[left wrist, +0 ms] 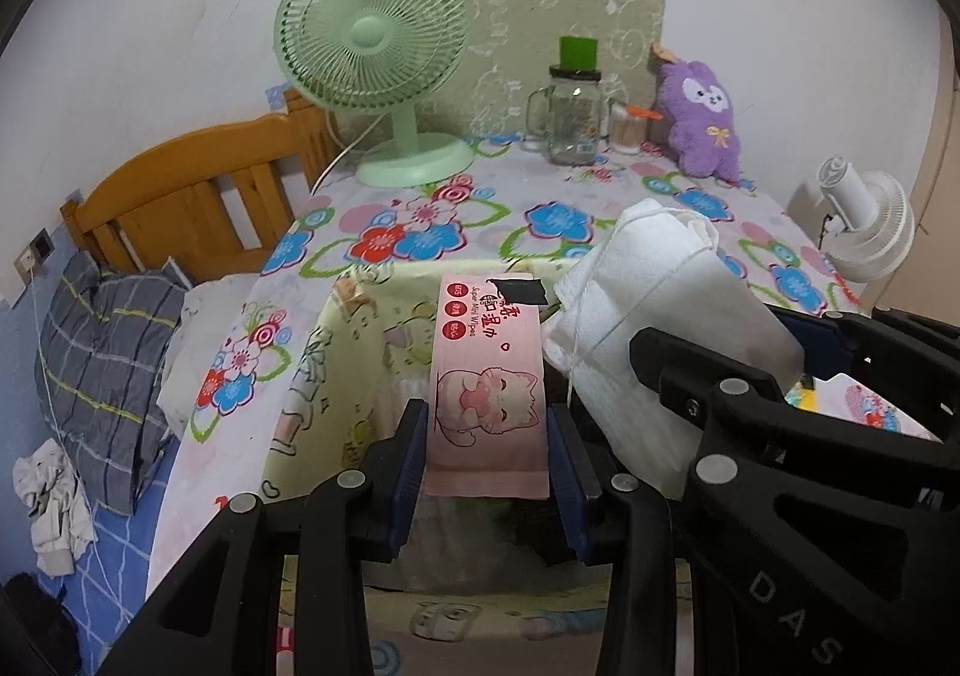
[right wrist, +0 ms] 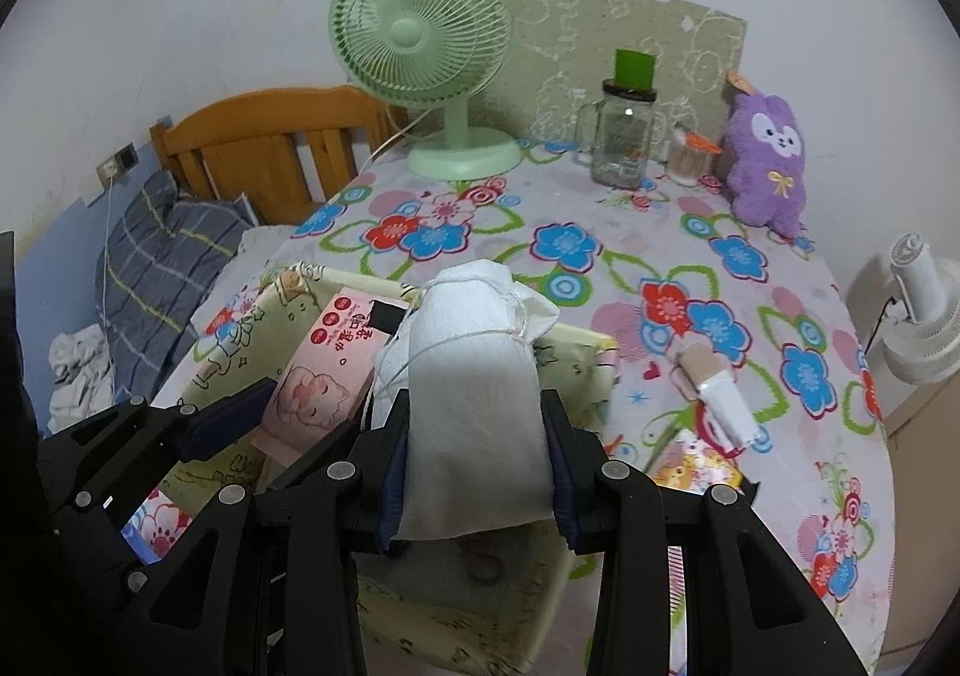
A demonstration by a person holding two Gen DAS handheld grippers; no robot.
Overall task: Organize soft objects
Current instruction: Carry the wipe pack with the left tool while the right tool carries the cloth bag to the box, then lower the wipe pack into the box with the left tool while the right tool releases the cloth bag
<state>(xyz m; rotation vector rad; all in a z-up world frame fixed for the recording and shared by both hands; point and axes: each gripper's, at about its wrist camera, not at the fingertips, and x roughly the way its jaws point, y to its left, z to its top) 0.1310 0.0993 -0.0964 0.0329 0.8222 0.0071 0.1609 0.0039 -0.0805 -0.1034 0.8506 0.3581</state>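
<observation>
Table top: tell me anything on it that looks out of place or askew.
A small tube-like item lies loose on its side on the floral tablecloth, right of the yellow fabric bin, beside a colourful packet. The green fan, glass jar and purple plush stand upright at the back; nothing is spilled.

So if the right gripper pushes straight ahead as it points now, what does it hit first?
Probably the yellow fabric bin's far wall. The right gripper holds the white tied bundle over the bin; beyond lies floral tablecloth. Depth is unclear.
</observation>
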